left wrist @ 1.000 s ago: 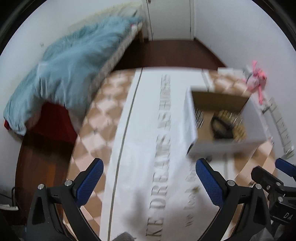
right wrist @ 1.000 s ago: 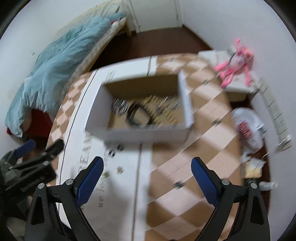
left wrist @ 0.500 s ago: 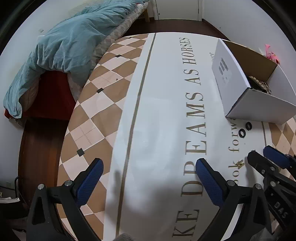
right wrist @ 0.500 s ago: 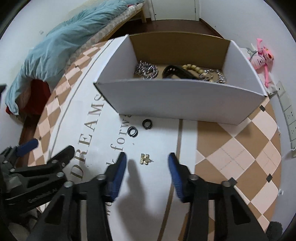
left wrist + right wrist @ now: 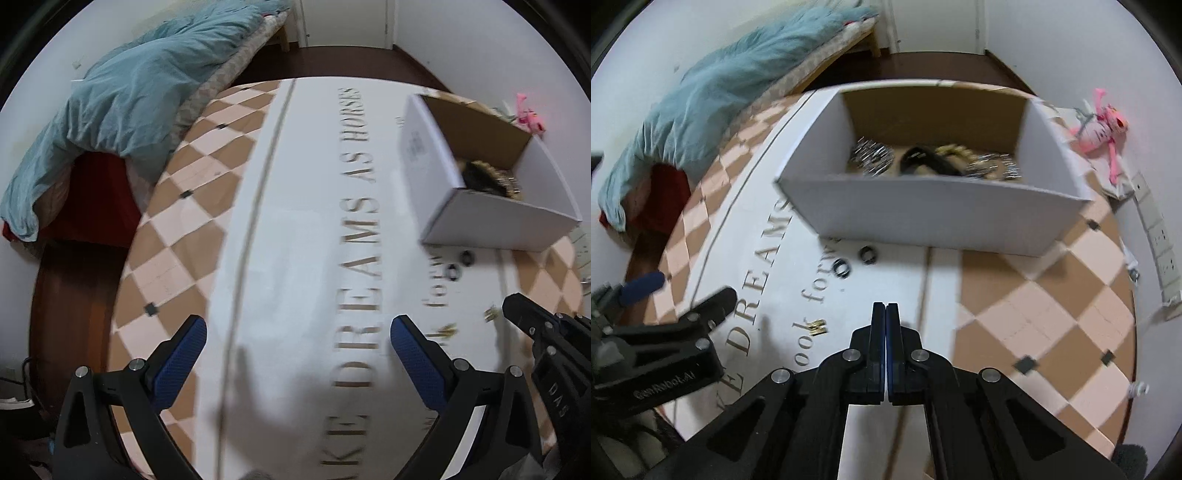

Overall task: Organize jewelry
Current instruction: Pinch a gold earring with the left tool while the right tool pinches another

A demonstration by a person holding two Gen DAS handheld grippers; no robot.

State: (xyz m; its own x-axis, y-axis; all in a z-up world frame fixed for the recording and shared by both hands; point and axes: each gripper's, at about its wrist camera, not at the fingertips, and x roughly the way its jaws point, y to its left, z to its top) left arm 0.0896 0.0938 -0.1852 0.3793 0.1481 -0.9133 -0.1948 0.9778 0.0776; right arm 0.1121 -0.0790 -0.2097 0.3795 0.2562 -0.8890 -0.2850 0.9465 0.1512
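White cardboard box (image 5: 923,218) sits open-topped on the surface (image 5: 1015,295), used here as landmark. Inside it: a silver chain heap (image 5: 873,157), a black band (image 5: 923,158), gold beads (image 5: 955,149), all motion-blurred.

Just in front of the box's near wall, two black rings (image 5: 868,254) lie on the cloth, close together, not touching. Further toward the camera from the box, a small gold earring (image 5: 817,326) lies alone on the lettering.

Right hand-held gripper (image 5: 886,317): fingers pressed fully together; cannot tell whether anything is pinched between them. It points at the box's near wall.

Left hand-held gripper (image 5: 295,343): fingers spread wide, nothing between them, off to the box's left.

Teal duvet (image 5: 122,96) on bed, beyond the box's left.
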